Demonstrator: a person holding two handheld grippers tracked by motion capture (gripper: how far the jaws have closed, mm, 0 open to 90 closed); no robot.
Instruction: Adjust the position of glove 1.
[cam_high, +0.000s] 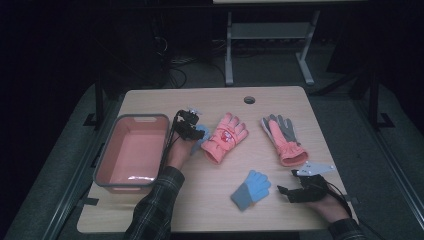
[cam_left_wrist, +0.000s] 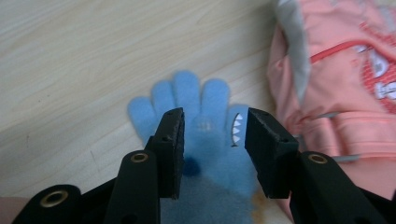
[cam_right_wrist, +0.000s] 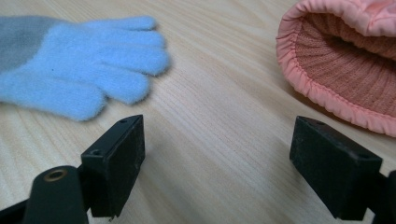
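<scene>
1. Plaid-sleeved forearms frame the high view: the left gripper (cam_high: 192, 131) hovers over a small blue glove (cam_high: 200, 134) beside the pink bin (cam_high: 103, 165) on the counter (cam_high: 280, 200).
2. Left gripper view: jaws half-parted straddle that glove (cam_left_wrist: 205, 140), not yet pinching; closing should come next.
3. Right gripper view: the right gripper (cam_right_wrist: 217, 163) rests wide open and empty near its mate (cam_right_wrist: 79, 84).

The light wooden table (cam_high: 280, 200) carried a pink plastic tub (cam_high: 131, 151) at its left. Right of the tub lay a small blue fleece glove (cam_high: 201, 134), a pink padded glove (cam_high: 225, 137), a pink-and-grey glove (cam_high: 283, 138) and a blue-and-grey knit glove (cam_high: 251, 188).
</scene>
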